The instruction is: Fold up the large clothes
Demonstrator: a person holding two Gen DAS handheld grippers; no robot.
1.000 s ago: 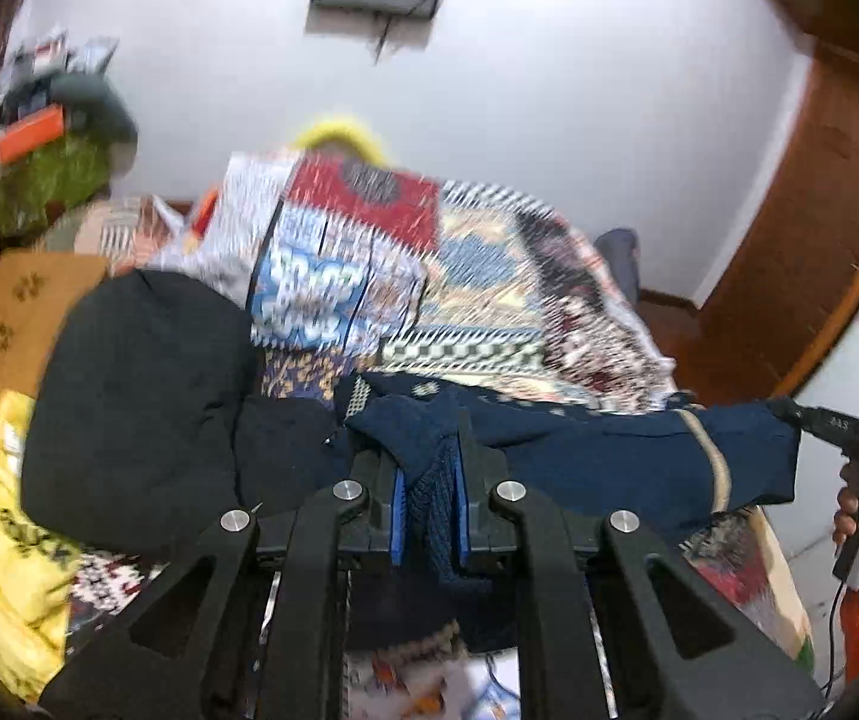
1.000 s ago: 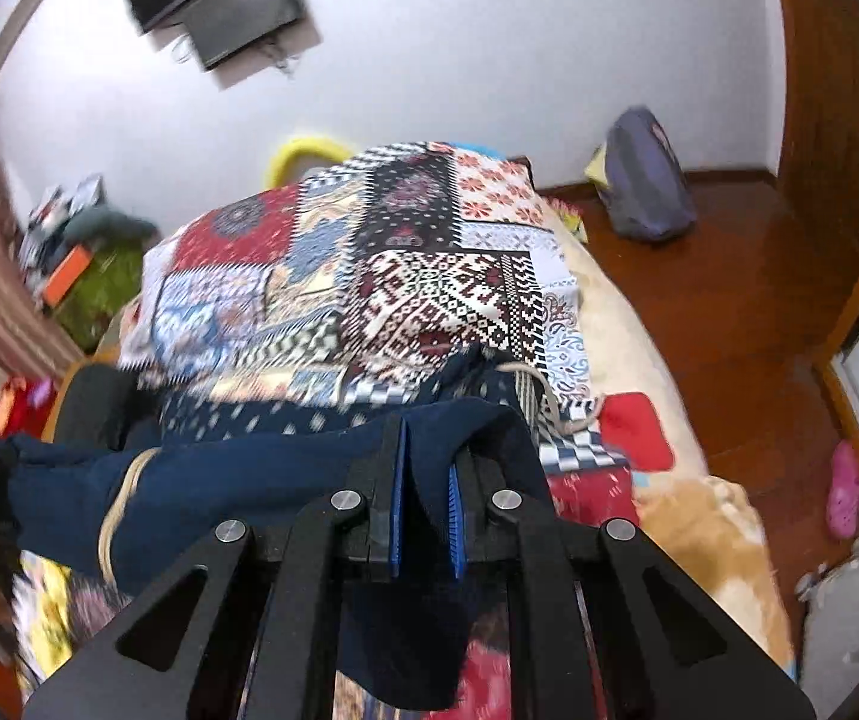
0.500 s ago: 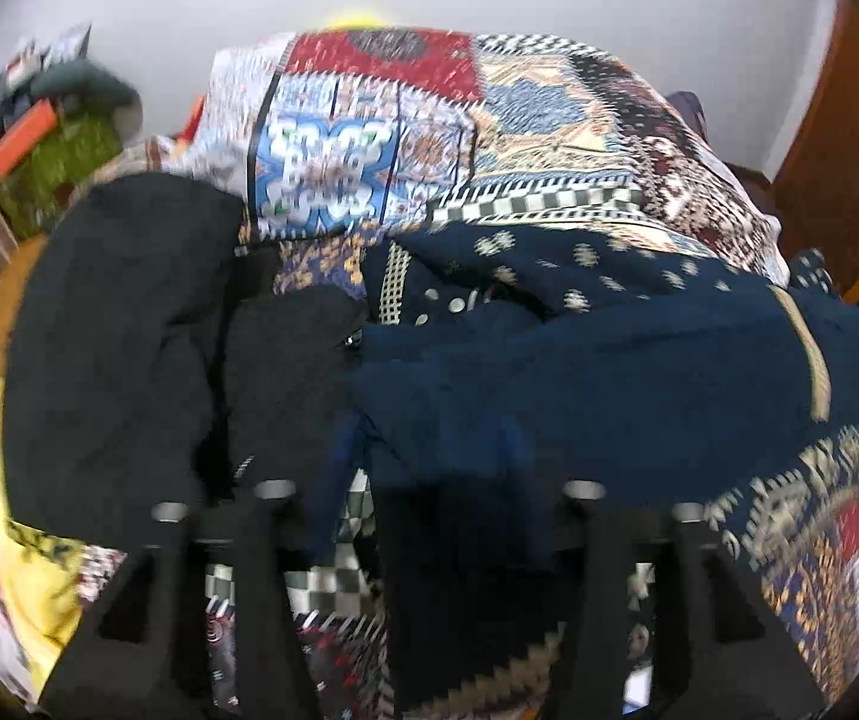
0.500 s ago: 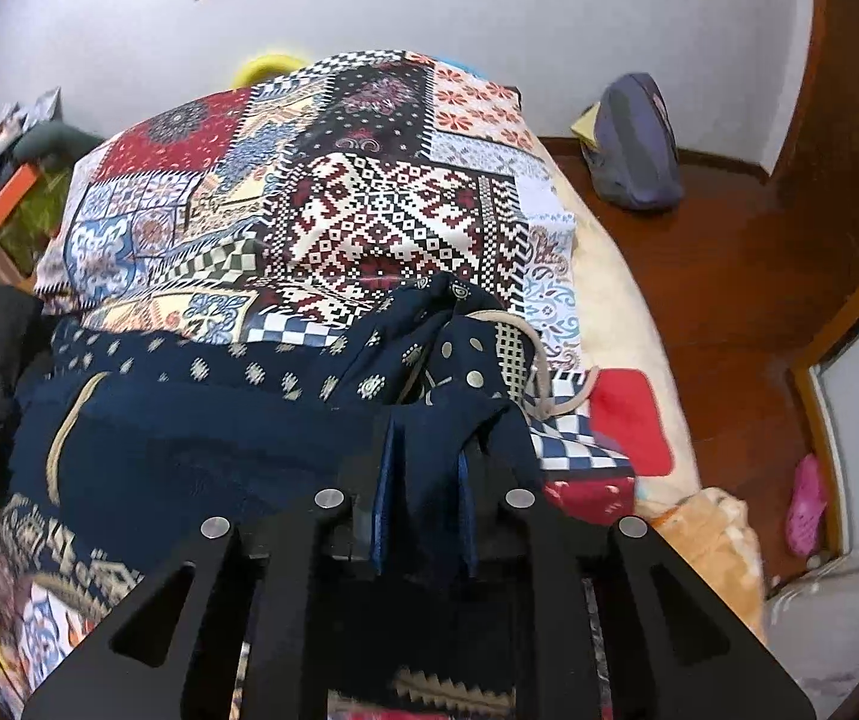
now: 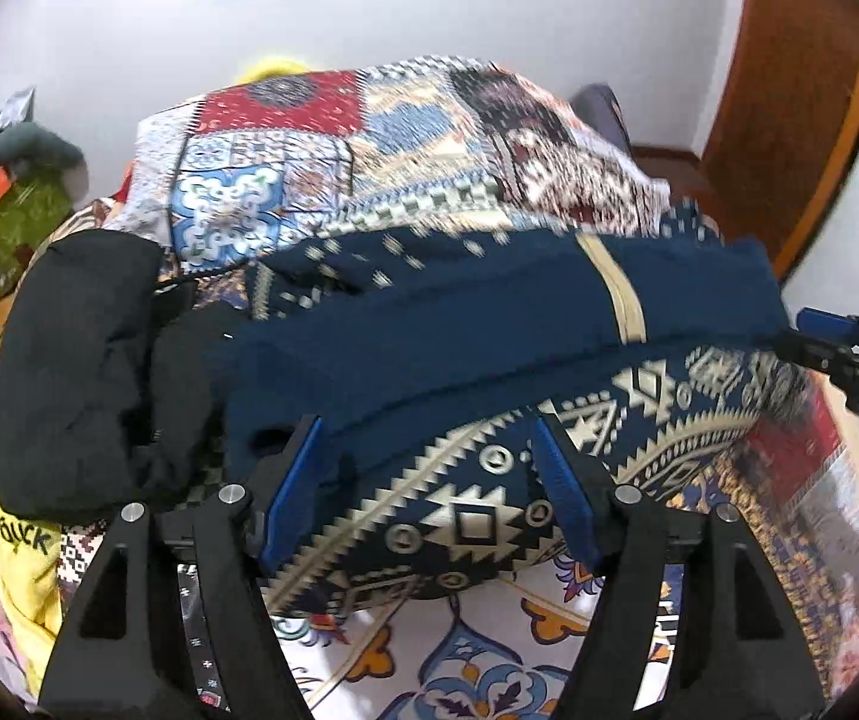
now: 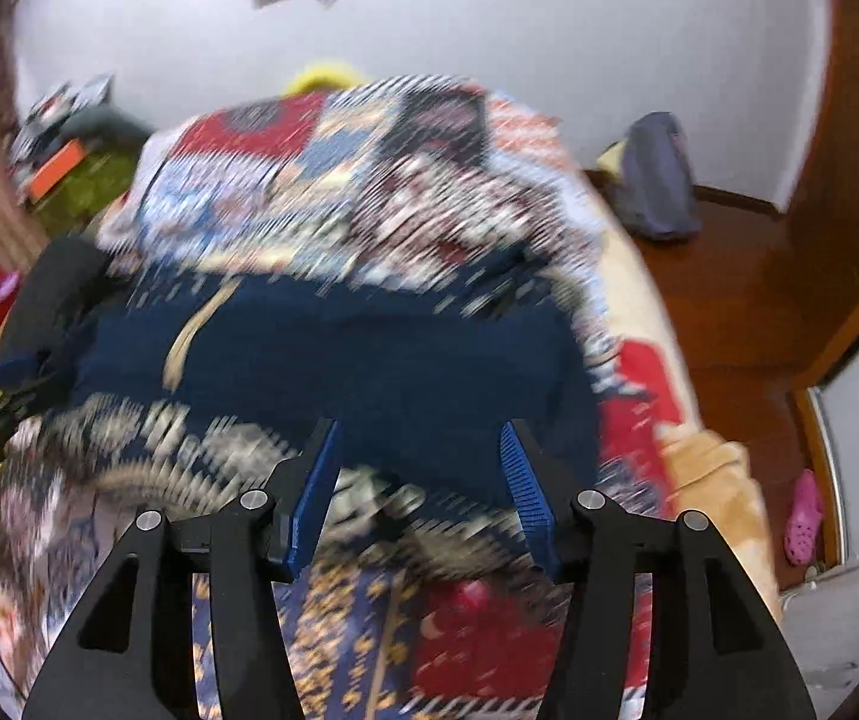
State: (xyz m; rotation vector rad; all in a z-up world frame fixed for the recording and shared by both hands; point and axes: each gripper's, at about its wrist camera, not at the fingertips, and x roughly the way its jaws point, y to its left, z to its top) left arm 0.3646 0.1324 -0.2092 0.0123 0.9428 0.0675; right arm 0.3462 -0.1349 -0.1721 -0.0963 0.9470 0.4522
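A navy garment (image 5: 489, 354) with a cream patterned border lies folded across the patchwork bedspread (image 5: 321, 138). My left gripper (image 5: 426, 441) is open, its blue pads spread over the garment's near left edge and holding nothing. My right gripper (image 6: 420, 441) is open too, above the garment's (image 6: 369, 354) near right edge; that view is motion-blurred. The right gripper also shows in the left wrist view (image 5: 849, 354) at the garment's right end.
A black garment (image 5: 81, 372) lies heaped left of the navy one, with yellow cloth (image 5: 21, 552) below it. A grey backpack (image 6: 657, 180) sits on the wooden floor to the right of the bed. A pink slipper (image 6: 804, 519) lies near the door.
Both grippers have opened and let go of the navy garment, which has dropped onto the bed in a folded band. Both cameras have pulled back and tilted up.
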